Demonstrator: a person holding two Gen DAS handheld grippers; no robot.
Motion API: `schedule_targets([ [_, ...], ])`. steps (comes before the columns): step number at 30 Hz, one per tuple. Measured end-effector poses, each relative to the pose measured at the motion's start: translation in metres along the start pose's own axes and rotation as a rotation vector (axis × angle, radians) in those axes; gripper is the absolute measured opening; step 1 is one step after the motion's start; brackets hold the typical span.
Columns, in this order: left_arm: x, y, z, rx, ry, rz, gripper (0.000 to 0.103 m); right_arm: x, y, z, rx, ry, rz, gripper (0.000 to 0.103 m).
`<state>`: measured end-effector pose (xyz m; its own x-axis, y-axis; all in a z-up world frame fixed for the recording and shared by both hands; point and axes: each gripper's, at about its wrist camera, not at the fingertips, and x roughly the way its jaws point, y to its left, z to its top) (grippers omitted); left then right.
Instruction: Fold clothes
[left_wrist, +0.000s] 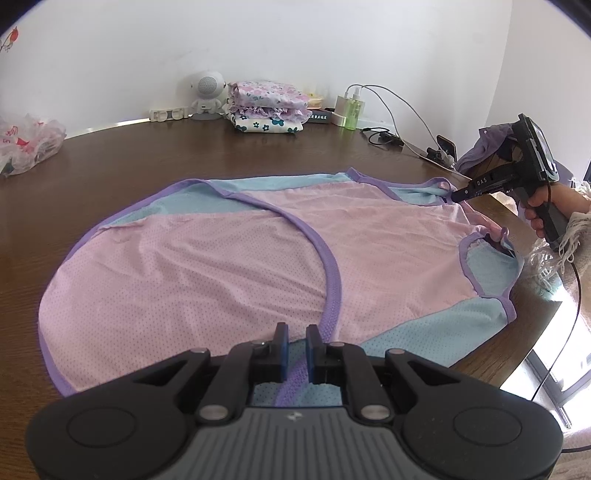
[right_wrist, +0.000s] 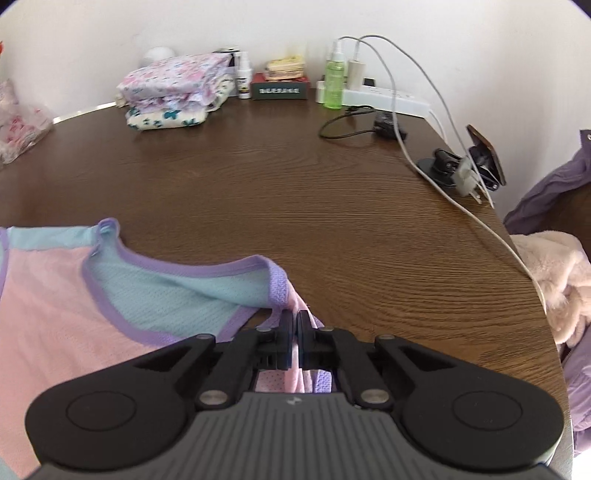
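A pink and light-blue mesh garment (left_wrist: 229, 258) with purple trim lies spread flat on the brown wooden table (left_wrist: 184, 155). My left gripper (left_wrist: 297, 334) stands open low over its near edge, and the purple trim (left_wrist: 330, 291) runs between the two fingers. My right gripper (right_wrist: 297, 317) is shut on the garment's (right_wrist: 51, 291) pink shoulder strap at the right end, beside the blue neckline. In the left wrist view the right gripper (left_wrist: 453, 196) is held by a hand (left_wrist: 537, 214) at the garment's far right corner.
At the back by the wall are a stack of folded floral clothes (left_wrist: 267, 107), a small white robot figure (left_wrist: 207, 94), a green bottle (right_wrist: 334, 79), a power strip (right_wrist: 388, 98) with cables and a phone stand (right_wrist: 461, 166). A plastic bag (left_wrist: 27, 144) lies at the left. Purple and fluffy cream clothes (right_wrist: 554, 273) hang past the right edge.
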<state>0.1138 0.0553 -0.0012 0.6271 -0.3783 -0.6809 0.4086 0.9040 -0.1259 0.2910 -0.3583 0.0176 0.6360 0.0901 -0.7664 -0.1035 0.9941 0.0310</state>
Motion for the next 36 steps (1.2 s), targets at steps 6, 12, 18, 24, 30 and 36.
schedule_targets([
  [6,0.000,0.000,-0.001,-0.002,-0.002,0.003,0.010,-0.030,0.000,-0.012,0.047,-0.038,0.087,0.026],
  [12,0.000,-0.001,-0.001,-0.008,-0.005,0.007,0.010,-0.060,0.025,-0.049,-0.026,-0.035,0.187,0.026],
  [18,0.000,-0.002,-0.001,-0.006,-0.007,0.012,0.010,-0.054,0.021,-0.070,-0.033,-0.026,0.117,0.027],
  [24,0.001,-0.003,-0.001,-0.024,-0.010,0.019,0.009,-0.064,0.011,-0.076,0.053,-0.032,0.143,0.027],
  [30,-0.003,-0.004,0.005,-0.021,-0.012,0.004,0.015,-0.087,0.038,-0.063,0.007,-0.099,0.256,0.032],
  [36,-0.016,0.018,0.047,-0.006,-0.066,0.094,0.025,-0.067,0.082,0.003,-0.072,-0.067,0.292,0.036],
])
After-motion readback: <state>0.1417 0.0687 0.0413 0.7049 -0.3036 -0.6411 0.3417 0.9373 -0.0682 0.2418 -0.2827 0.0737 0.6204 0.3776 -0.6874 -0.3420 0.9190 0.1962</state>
